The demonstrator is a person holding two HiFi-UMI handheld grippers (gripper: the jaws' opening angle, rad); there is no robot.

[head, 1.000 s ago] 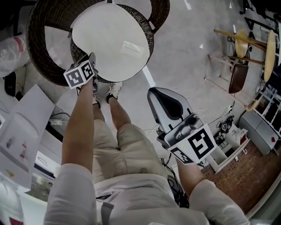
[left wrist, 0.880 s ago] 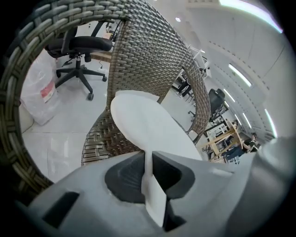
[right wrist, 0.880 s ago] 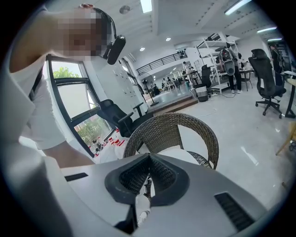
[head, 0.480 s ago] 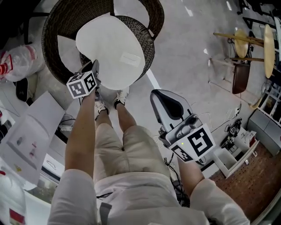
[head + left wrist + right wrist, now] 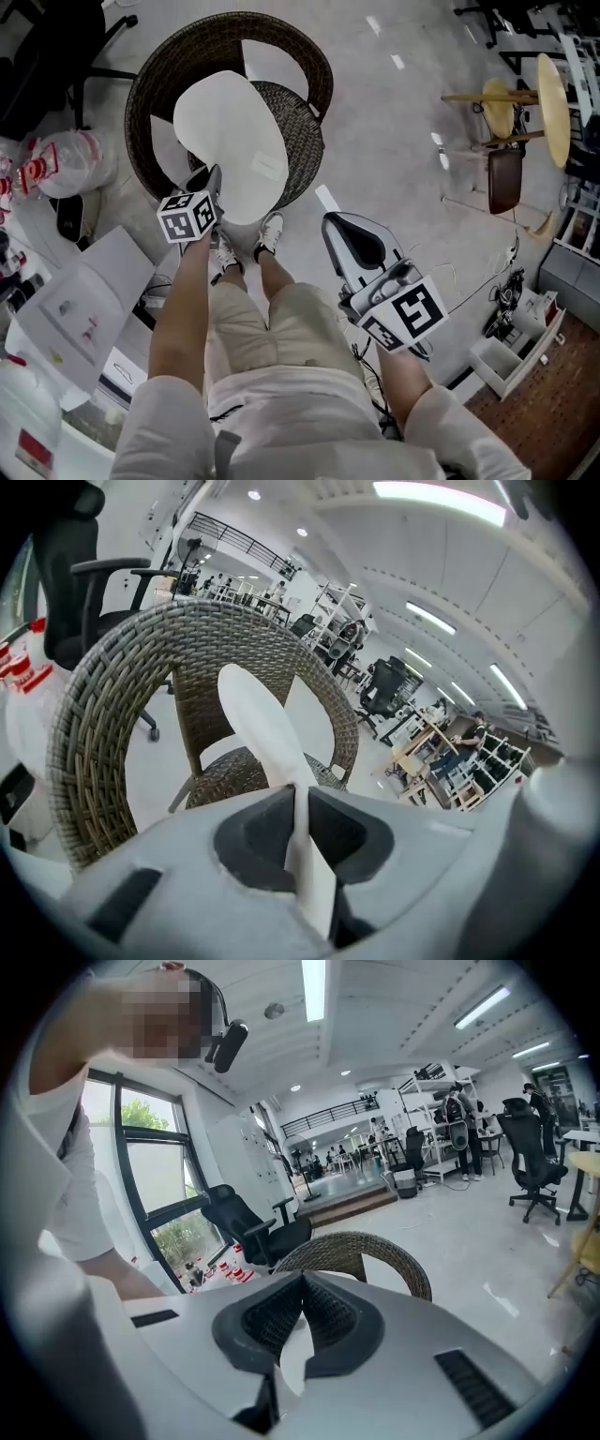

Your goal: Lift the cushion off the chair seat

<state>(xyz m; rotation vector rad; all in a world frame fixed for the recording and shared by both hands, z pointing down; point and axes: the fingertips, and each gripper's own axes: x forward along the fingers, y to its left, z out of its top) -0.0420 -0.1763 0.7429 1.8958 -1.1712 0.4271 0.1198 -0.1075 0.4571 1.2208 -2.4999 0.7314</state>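
the white round cushion (image 5: 234, 141) is in the upper left of the head view, tilted above the wicker chair (image 5: 155, 80), with its near edge clamped in the left gripper (image 5: 210, 176). the left gripper view shows it edge-on between the pressed jaws. the woven seat (image 5: 298, 141) shows bare at its right. the right gripper (image 5: 339, 223), right of centre, has its jaws together on nothing, apart from the chair.

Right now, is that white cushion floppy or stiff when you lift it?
Probably fairly stiff: pinched at one edge by the left gripper, the cushion shows as a flat disc tilted over the chair, with no droop. Likely light: that one thin pinch seems to carry it.
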